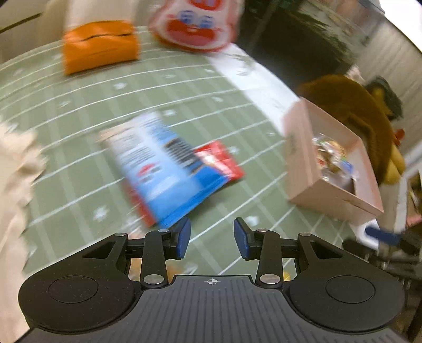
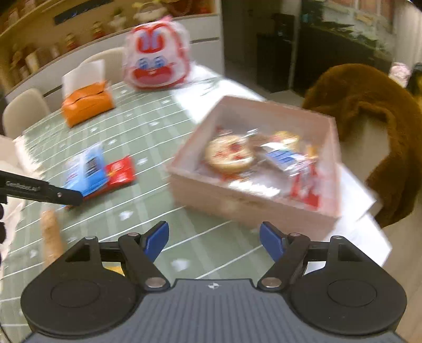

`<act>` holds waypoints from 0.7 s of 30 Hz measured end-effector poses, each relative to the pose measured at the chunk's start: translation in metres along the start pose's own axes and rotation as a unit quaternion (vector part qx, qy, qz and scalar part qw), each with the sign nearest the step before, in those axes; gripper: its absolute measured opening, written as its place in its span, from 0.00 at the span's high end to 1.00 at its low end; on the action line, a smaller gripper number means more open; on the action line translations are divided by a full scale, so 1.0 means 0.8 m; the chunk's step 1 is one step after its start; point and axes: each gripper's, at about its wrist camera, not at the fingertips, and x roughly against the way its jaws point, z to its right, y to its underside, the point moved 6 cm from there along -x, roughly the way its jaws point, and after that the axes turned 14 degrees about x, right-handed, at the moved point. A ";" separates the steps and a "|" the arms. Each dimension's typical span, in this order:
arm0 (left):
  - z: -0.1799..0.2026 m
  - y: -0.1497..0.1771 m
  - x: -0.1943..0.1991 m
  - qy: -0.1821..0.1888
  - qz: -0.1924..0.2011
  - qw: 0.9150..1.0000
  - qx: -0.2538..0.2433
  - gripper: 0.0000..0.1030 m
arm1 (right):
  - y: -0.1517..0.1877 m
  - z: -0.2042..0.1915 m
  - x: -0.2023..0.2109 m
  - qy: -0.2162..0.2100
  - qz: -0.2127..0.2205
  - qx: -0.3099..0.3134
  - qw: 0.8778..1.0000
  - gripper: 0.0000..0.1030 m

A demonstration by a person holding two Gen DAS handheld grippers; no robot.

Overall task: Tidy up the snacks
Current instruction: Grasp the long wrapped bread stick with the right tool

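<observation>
A blue snack packet (image 1: 163, 168) lies on the green tablecloth, partly over a red packet (image 1: 221, 161). My left gripper (image 1: 212, 238) is open and empty, just in front of the blue packet's near corner. A pink box (image 1: 311, 163) holding several wrapped snacks stands to the right. In the right wrist view the pink box (image 2: 237, 203) is straight ahead, with a round snack (image 2: 228, 154) and other packets inside. My right gripper (image 2: 213, 241) is open and empty, short of the box. The blue packet (image 2: 87, 171) and red packet (image 2: 120, 171) lie at left, with the left gripper's finger (image 2: 47, 191) touching them.
An orange tissue box (image 1: 100, 44) and a red-and-white cartoon bag (image 1: 195, 23) sit at the far side of the table. A brown plush (image 2: 369, 126) hangs over a chair at right. A beige stick-shaped item (image 2: 51, 240) lies at near left. White paper (image 2: 364, 219) lies under the box.
</observation>
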 end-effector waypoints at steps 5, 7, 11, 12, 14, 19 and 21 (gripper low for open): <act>-0.040 0.019 0.017 0.008 -0.008 0.999 0.042 0.65 | 0.021 -0.068 -0.011 -0.067 -0.042 0.019 0.997 0.26; -0.048 0.025 0.027 0.008 -0.005 0.999 0.050 0.66 | 0.030 -0.090 -0.013 -0.091 -0.053 0.023 0.994 0.26; -0.057 0.028 0.039 0.001 0.023 0.997 0.076 0.66 | 0.043 -0.110 -0.015 -0.099 -0.069 0.033 0.992 0.26; -0.060 0.027 0.042 -0.001 0.036 0.996 0.084 0.66 | 0.044 -0.111 -0.014 -0.096 -0.070 0.036 0.992 0.26; -0.066 0.025 0.048 -0.003 0.056 0.994 0.098 0.67 | 0.046 -0.108 -0.013 -0.078 -0.074 0.045 0.993 0.26; -0.081 0.024 0.055 -0.005 0.063 0.990 0.124 0.67 | 0.048 -0.085 -0.014 -0.055 -0.072 0.039 0.995 0.26; -0.085 0.026 0.057 -0.008 0.070 0.989 0.132 0.67 | 0.046 -0.076 -0.018 -0.041 -0.071 0.036 0.996 0.25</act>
